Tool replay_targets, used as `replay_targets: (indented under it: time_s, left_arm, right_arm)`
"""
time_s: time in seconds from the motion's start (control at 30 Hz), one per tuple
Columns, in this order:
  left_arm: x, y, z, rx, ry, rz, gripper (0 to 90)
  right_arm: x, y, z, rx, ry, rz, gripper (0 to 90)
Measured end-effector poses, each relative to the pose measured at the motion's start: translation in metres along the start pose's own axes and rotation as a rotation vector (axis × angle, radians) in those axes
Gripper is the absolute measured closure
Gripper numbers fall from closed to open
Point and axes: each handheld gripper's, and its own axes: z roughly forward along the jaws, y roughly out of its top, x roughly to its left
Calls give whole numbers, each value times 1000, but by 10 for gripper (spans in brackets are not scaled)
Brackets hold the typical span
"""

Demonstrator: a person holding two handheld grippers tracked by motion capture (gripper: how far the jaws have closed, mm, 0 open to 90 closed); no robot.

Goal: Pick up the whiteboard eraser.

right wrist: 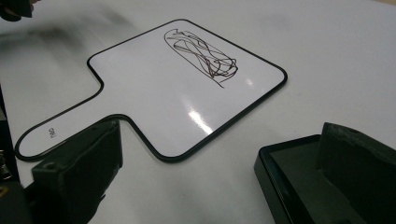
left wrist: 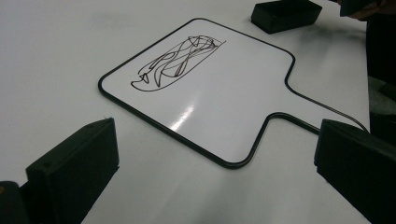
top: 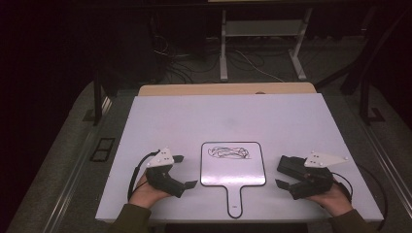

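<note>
A white surface (top: 184, 121) rests on a wooden tabletop whose edge (top: 228, 89) shows at the far side. Beyond it, a white metal frame (top: 262, 29) stands on the dark floor among loose cables (top: 180, 68).

A lab or test room, dimly lit; a white table (top: 223, 121) stands on grey carpet (top: 63, 145); behind it loose cables (top: 180, 63) trail over the floor beside a white metal stand (top: 262, 43); dark frame legs (top: 99, 97) flank the table, like a recording rig.
</note>
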Motion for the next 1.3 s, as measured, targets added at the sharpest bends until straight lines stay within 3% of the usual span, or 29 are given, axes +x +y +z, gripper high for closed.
replay_targets:
  time_s: [0.4, 0.77, 0.97, 1.1, 1.3]
  left_arm:
    - [1, -1, 1, 0, -6, -13, 0]
    - [-1, 0, 0, 10, 0, -4, 0]
    - [0, -1, 0, 10, 2, -7, 0]
    - [1, -1, 0, 7, 4, -12, 0]
    - [1, -1, -1, 11, 7, -7, 0]
  right_arm:
    - [-2, 3, -3, -1, 13, 1, 0]
    - [-3, 9, -8, 1, -2, 5, 0]
    - [-7, 10, -7, -2, 20, 4, 0]
    - [-11, 11, -8, -7, 20, 15, 0]
    - [-16, 14, -14, -10, 4, -5, 0]
